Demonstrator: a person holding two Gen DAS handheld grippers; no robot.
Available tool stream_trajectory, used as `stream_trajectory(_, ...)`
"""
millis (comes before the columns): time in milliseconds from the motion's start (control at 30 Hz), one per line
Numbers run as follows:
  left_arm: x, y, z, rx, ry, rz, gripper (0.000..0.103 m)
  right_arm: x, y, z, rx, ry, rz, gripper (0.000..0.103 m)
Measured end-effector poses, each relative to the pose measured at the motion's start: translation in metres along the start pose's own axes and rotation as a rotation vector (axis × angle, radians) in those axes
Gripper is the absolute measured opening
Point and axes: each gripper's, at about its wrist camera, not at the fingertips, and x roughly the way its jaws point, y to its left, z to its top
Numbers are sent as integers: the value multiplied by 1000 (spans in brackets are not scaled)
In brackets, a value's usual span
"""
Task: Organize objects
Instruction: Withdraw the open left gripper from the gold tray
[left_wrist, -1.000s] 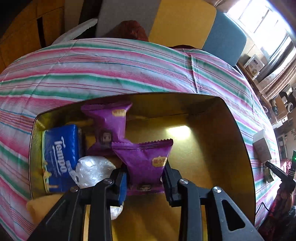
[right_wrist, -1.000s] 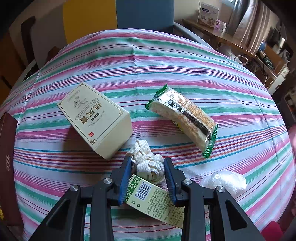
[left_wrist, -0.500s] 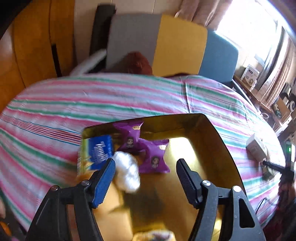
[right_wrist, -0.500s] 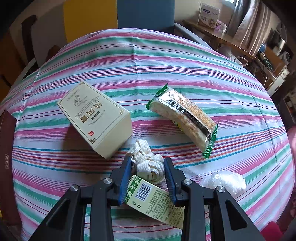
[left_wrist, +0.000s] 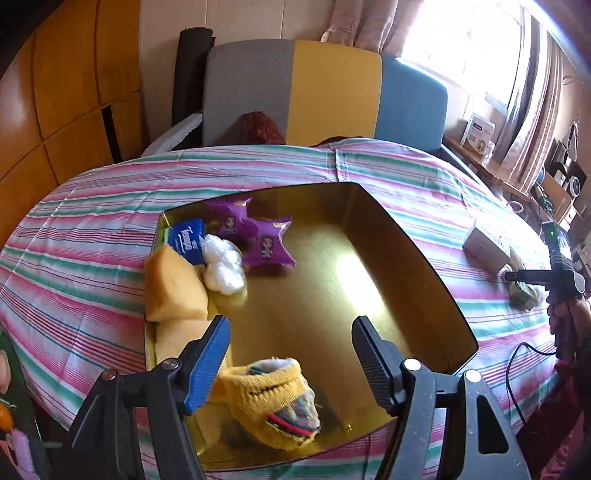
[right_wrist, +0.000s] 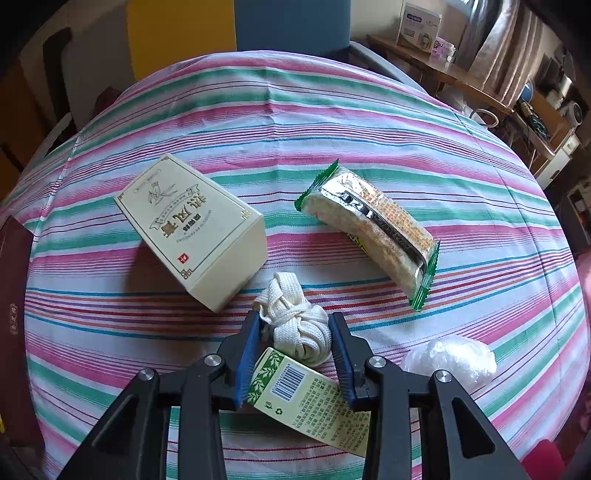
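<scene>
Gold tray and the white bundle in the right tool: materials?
Tray: looks like metal or foil-faced card, glossy gold; it mirrors the window glare and packets. Bundle: flat woven tape, probably cotton, matte off-white; weave ribs show, knotted loops.

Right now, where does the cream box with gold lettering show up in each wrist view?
Left wrist: the cream box looks small, far right, on the striped cloth past the gold tray's right wall.
Right wrist: the cream box lies left of centre, up-left of the right tongs, which are shut on the cord bundle.
Shared landmark: the yellow-and-blue chair back, top of both.
</scene>
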Motion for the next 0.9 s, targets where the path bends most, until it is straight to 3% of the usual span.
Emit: stream_trajectory(900, -3, -8, -7, 16, 14, 20, 69, -7, -4, -2, 10, -16, -22, 36)
